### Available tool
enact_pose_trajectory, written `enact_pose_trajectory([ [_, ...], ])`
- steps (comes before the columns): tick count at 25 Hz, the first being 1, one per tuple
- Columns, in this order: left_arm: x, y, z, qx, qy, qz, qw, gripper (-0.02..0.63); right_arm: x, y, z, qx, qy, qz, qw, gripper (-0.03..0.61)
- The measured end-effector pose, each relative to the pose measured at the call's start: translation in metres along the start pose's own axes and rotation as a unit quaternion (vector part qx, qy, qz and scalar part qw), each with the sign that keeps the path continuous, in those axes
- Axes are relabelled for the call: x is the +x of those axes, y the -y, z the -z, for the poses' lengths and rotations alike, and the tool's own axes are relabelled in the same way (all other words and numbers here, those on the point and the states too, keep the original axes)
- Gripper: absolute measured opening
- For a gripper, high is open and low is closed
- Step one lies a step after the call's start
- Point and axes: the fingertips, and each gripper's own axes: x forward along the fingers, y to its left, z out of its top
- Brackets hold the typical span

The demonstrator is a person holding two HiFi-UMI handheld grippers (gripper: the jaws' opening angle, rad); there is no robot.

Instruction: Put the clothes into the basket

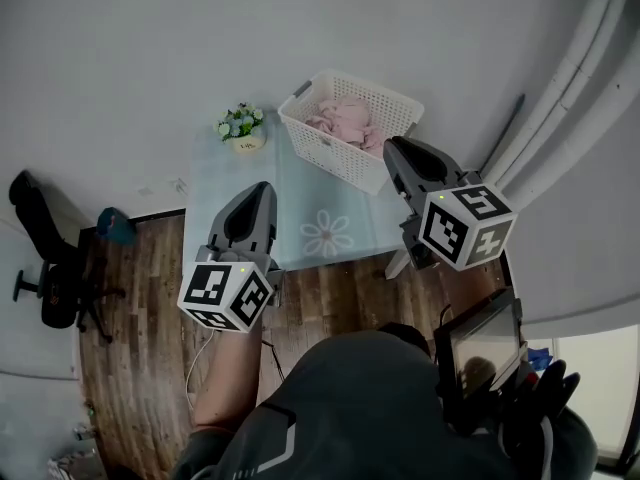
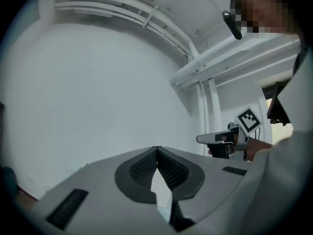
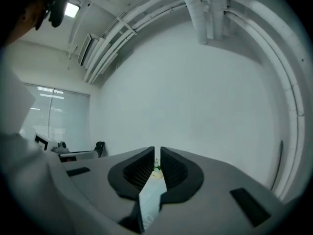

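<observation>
Pink clothes (image 1: 345,120) fill the white lattice basket (image 1: 335,158); near it, left gripper (image 1: 262,187) and right gripper (image 1: 393,146) hold fingers clenched, empty.

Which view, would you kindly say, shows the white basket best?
Head view: the whole basket, pink clothes inside, on the table. Left gripper view: perhaps a latticed sliver between its jaws. Right gripper view: none of it.
</observation>
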Motion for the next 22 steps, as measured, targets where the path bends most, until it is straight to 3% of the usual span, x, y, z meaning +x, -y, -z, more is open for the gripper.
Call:
enact_pose_trajectory([
  [10, 0.038, 0.062, 0.002, -0.005, 0.002, 0.004, 1.0000, 0.008, -0.043, 0.046, -0.004, -0.030, 0.002, -0.033, 0.999, 0.028],
  [22, 0.056, 0.089, 0.012, 0.003, -0.016, 0.006, 0.9999, 0.008, -0.055, 0.067, 0.001, -0.030, 0.001, -0.040, 0.999, 0.012],
])
